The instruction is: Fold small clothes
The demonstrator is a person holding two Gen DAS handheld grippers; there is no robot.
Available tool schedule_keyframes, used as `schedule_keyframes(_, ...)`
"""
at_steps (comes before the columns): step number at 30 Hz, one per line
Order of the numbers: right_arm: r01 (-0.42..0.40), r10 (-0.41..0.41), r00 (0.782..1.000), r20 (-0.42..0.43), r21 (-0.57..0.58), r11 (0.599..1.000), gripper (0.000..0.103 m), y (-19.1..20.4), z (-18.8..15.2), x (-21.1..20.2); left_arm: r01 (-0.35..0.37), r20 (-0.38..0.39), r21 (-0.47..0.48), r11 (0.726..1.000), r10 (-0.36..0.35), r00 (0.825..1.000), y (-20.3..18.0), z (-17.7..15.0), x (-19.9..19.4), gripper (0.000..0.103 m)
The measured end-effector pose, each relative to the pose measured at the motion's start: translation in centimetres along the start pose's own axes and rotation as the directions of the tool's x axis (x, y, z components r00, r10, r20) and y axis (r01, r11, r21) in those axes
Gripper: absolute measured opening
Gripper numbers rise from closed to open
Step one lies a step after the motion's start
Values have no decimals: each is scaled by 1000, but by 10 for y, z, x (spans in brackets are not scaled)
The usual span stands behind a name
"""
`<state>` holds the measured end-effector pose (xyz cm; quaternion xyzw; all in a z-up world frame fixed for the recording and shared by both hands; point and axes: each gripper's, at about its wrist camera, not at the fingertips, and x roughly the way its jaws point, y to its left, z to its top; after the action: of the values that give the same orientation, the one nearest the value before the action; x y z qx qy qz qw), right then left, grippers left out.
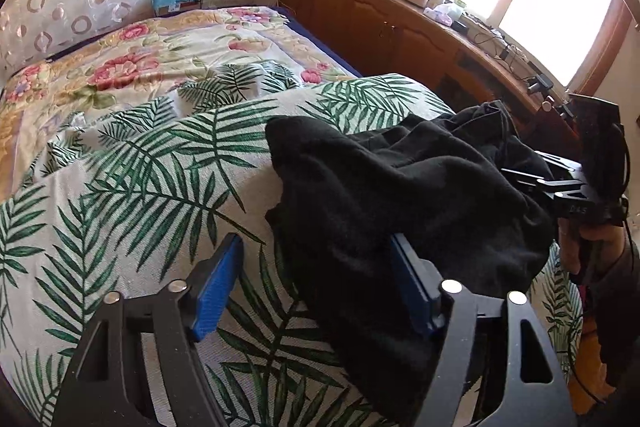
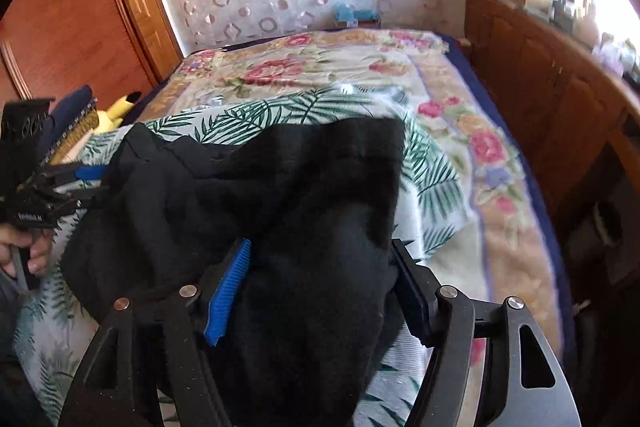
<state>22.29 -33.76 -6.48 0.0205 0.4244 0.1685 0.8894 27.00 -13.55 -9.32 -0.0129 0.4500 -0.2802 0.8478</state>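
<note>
- While the crumpled black fleece garment (image 1: 400,187) lies bunched near the edge of the bed, on the cream sheet printed with green palm fronds (image 1: 140,167), we judge the fold has not really begun — no edge is laid flat yet.
- Our left gripper (image 1: 316,287) has its blue-padded jaws spread wide; the garment's lower edge drapes against the right-hand pad, but nothing is pinched between them.
- Our right gripper (image 2: 320,291) also stands spread, with black cloth heaped between and over its jaws; we see a gap, not a clamp, so we read it as released.
- From the left wrist view, the right gripper's tip is buried in the far side of the cloth, so we cannot tell there what it touches.
- Risks as we judge them: closing either gripper now could catch several layers at once and lock the bunching in, since no single hem is visible.
- The garment sits close to the bed's edge beside the brown wooden cabinet (image 1: 380,23) — a sideways pull may drag it off.
- The palm sheet is loose and could be pinched along with the cloth.
</note>
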Motion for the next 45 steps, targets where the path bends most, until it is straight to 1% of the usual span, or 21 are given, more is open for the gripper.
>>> schedule_keyframes(1,-6,6,1000,0,-5,1000,70,-1,1,0,15,3,-4,1000,-15,1000,0,0,0,68)
schedule_keyframes(3,-25,24,1000,-2,-3,1000,70,-5,2,1,22,6,-5,1000,-22,1000,-1,0,-1,66)
schedule_keyframes(5,-41,41,999,-3,4,999,69,-9,3,1,33,10,-5,999,-33,999,-2,-1,0,60)
schedule_keyframes(6,-50,50,999,-2,2,999,66,-11,3,2,46,9,-3,999,-46,999,-4,-1,1,52)
schedule_keyframes(7,-76,76,997,-4,-2,997,56,-11,3,3,59,7,-2,998,-59,998,-5,-1,2,46)
schedule_keyframes(8,-89,89,996,-5,-1,996,49,-11,2,5,57,9,-1,998,-57,998,-6,0,2,43)
schedule_keyframes(10,-120,120,993,0,-8,993,38,-11,0,7,69,11,0,998,-69,998,-7,0,0,22)
schedule_keyframes(11,-111,111,994,23,-18,994,30,-12,0,4,74,15,-1,997,-74,997,-7,1,-2,19)
schedule_keyframes(12,-87,89,995,54,-27,996,27,-9,-4,1,67,27,1,998,-67,997,-8,1,-6,16)
schedule_keyframes(15,-42,51,993,111,-82,996,24,4,-6,-13,55,90,15,998,-56,994,-16,1,-29,13)
schedule_keyframes(18,-37,54,986,159,-109,993,23,15,-1,-30,58,144,35,998,-62,988,-24,0,-55,12)
schedule_keyframes(23,-44,78,977,200,-171,984,22,40,19,-45,10,260,42,999,-21,965,-21,-3,-111,12)
schedule_keyframes(26,-62,113,968,226,-222,973,22,63,38,-47,-60,329,34,998,46,943,-11,-6,-147,12)
schedule_keyframes(28,-75,140,961,237,-264,962,22,82,51,-45,-103,359,17,995,90,929,-2,-9,-165,12)
schedule_keyframes(29,-81,152,959,239,-284,955,22,90,57,-41,-132,377,4,991,121,918,5,-13,-178,12)
schedule_keyframes(31,-97,184,954,238,-338,936,22,114,72,-35,-163,399,-25,986,159,903,18,-19,-194,12)
schedule_keyframes(34,-121,232,945,229,-414,902,22,152,96,-23,-211,429,-91,973,230,873,45,-31,-222,12)
schedule_keyframes(40,-155,310,931,194,-559,815,22,234,147,14,-293,476,-243,925,377,794,96,-71,-274,12)
schedule_keyframes(42,-162,327,928,178,-598,785,22,263,162,26,-309,478,-299,903,422,770,114,-86,-286,12)
schedule_keyframes(44,-160,340,926,162,-648,745,22,297,176,42,-325,480,-350,879,466,743,127,-101,-294,12)
schedule_keyframes(45,-163,346,926,153,-665,729,22,301,185,53,-330,487,-381,863,491,722,133,-110,-300,12)
